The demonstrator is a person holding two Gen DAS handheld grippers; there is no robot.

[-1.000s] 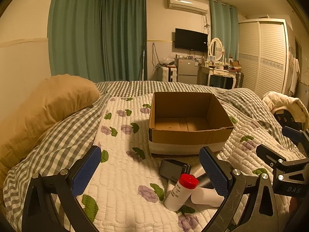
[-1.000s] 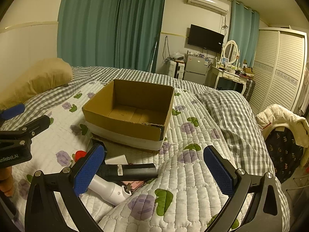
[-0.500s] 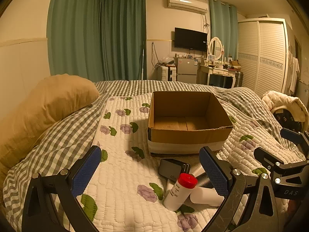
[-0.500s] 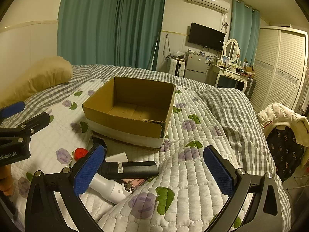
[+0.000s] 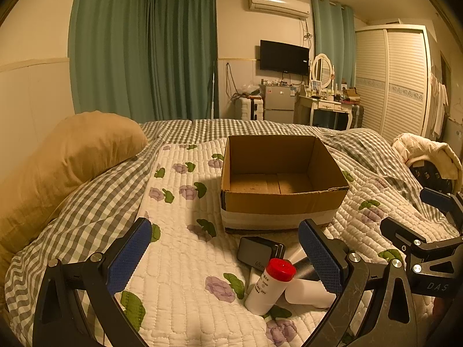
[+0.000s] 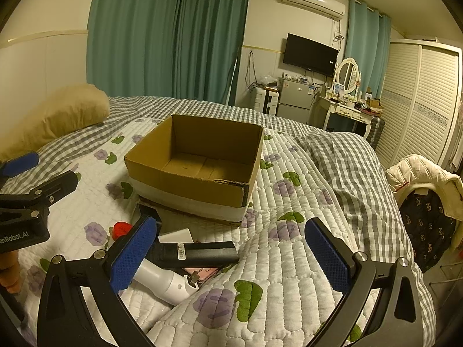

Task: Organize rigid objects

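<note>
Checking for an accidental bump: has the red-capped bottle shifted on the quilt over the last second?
No. The red-capped bottle lies in the same spot in front of the cardboard box, beside the dark power bank.

This is a home bedroom. A bed with a grey-checked quilt [image 5: 95, 202] and tan pillow [image 5: 72, 156] fills it. Teal floor-length curtains [image 5: 144, 55], a white louvred wardrobe [image 5: 390, 78] and a white vanity with an oval mirror [image 5: 322, 70] line the walls.

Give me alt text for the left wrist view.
The open left gripper hovers over a floral quilt, facing an empty cardboard box. A red-capped white bottle and dark power bank lie just before it.
</note>
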